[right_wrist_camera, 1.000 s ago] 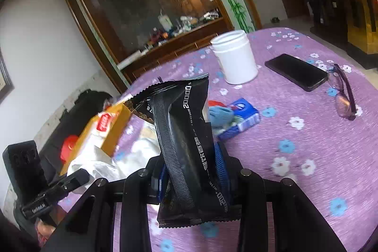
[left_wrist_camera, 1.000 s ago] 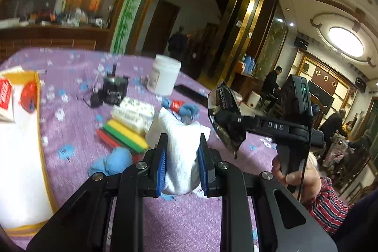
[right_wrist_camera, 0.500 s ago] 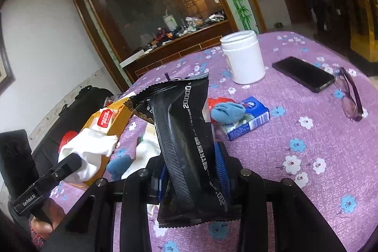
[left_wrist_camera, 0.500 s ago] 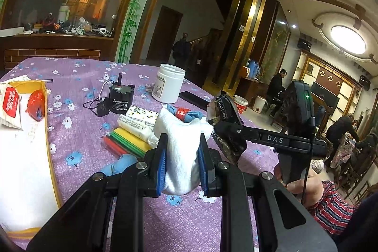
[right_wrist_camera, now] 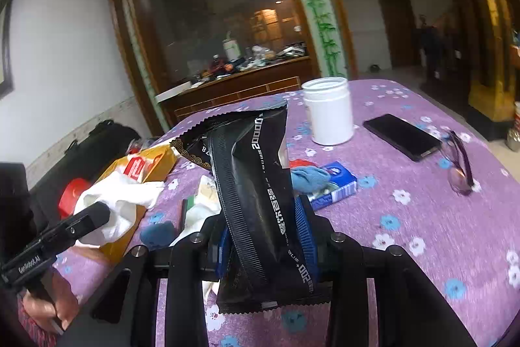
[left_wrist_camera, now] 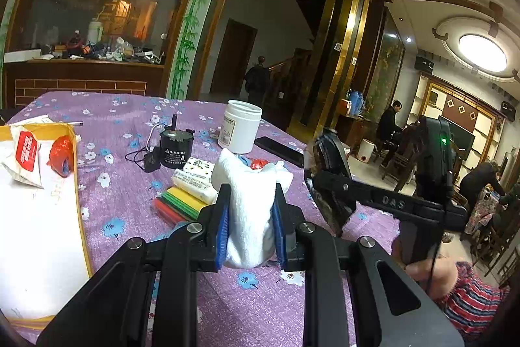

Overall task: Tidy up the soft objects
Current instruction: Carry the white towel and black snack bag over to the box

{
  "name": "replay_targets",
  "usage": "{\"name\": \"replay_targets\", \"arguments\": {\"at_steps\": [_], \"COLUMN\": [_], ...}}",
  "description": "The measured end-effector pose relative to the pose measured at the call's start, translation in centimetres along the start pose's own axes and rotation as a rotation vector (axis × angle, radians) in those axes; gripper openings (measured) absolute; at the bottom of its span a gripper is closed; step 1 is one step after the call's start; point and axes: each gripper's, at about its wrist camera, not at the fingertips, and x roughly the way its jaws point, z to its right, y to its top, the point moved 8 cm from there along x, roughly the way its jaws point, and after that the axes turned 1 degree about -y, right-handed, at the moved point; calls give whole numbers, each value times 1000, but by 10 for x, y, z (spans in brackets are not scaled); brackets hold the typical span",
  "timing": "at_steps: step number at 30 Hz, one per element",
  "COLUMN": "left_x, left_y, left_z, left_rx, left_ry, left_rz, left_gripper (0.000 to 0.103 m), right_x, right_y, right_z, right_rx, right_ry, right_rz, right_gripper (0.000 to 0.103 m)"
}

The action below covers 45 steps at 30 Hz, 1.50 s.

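A white folded cloth (left_wrist_camera: 248, 210) stood upright, pinched at its lower half. A black crinkled pouch (right_wrist_camera: 260, 200) leaned toward eleven o'clock. A blue cloth ball (right_wrist_camera: 308, 178) lay on the blue box.

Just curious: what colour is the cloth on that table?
Purple tablecloth with small white and blue flowers, clearest in the right wrist view.

"DAS" on right tongs (left_wrist_camera: 328, 181)

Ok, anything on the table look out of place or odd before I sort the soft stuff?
Yes: hard items sit among the soft ones. A phone, glasses and a wired black device share the purple tablecloth. Nothing looks spilled.
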Motion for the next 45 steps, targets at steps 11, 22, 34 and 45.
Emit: {"name": "replay_targets", "arguments": {"at_steps": [11,22,34,45], "left_x": [-5,-10,-39,-68], "left_y": [4,6,16,40], "left_z": [1,1,2,-32], "left_rx": [30,38,34,-2], "left_ry": [49,76,85,157], "left_rz": [38,62,89,146], "left_gripper": [20,20,20,20], "right_x": [-22,-45,-39,-28], "right_y": [-9,3,4,3], "right_z": [-35,-48,-72,-100], "right_rx": [-10,-32,-61,-84], "right_ry": [2,12,34,74], "right_rz": [-16,18,-7,-40], "right_gripper": [37,37,37,37]}}
